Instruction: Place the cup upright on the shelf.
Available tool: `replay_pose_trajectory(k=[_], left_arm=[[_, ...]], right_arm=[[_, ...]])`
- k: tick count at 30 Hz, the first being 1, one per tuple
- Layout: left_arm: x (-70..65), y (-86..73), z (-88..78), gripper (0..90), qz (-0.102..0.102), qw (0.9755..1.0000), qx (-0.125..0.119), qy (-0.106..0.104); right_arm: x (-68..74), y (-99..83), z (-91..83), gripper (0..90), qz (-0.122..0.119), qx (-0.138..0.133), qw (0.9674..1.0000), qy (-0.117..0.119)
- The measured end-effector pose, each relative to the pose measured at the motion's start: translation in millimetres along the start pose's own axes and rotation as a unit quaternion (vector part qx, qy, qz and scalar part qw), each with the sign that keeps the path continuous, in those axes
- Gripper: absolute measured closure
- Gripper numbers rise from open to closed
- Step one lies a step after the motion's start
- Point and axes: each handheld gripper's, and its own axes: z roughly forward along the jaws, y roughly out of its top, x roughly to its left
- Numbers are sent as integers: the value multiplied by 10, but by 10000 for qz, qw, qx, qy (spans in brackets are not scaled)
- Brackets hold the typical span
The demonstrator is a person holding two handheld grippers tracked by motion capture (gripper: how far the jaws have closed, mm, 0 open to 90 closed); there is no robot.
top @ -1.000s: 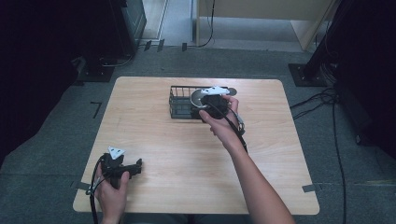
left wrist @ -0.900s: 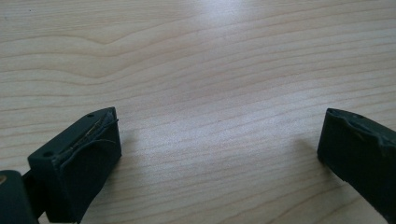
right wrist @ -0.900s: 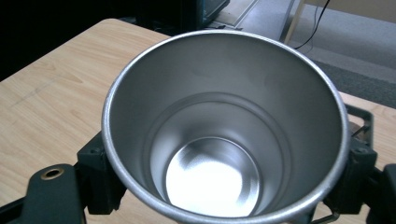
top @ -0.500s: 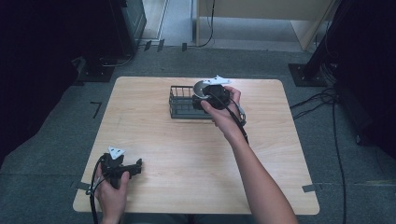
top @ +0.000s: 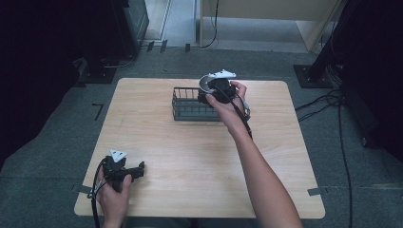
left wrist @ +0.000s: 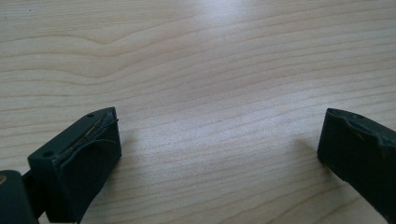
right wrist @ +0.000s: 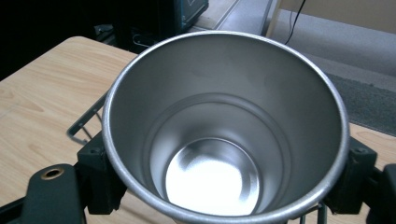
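Observation:
A shiny steel cup (right wrist: 224, 140) fills the right gripper view, mouth toward the camera, with a black jaw pressed on each side of it. In the high view my right gripper (top: 213, 90) holds that cup (top: 205, 81) above the right end of a dark wire basket (top: 190, 105) at the table's far middle. My left gripper (top: 134, 170) rests low at the near left of the wooden table (top: 190, 156). Its jaws stand wide apart in the left gripper view, with bare wood (left wrist: 210, 116) between the fingers (left wrist: 79, 158).
The basket's wire rim (right wrist: 84, 122) shows beside the cup. Cables (top: 332, 102) and dark stands lie on the grey floor to the right of the table. The table's far left corner (right wrist: 42, 84) is near the basket.
My right gripper has lifted the cup a little and carried it toward the far edge, over the basket's right end. The left gripper has stayed put.

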Motion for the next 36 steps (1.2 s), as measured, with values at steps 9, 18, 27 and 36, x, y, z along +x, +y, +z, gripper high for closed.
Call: replay_pose_trajectory(k=[9, 18, 27, 36], left_arm=[[0, 0, 0, 0, 2, 10000, -1, 1], [0, 0, 1, 0, -3, 10000, -6, 2], [0, 0, 1, 0, 2, 10000, -4, 3], [0, 0, 0, 0, 2, 10000, 0, 0]], right_arm=[[-124, 24, 162, 182, 79, 40, 9997, -245], [-217, -41, 365, 182, 240, 172, 9987, -416], [-218, -146, 518, 182, 268, 235, 9984, -437], [-233, -259, 607, 182, 318, 367, 9978, -454]])
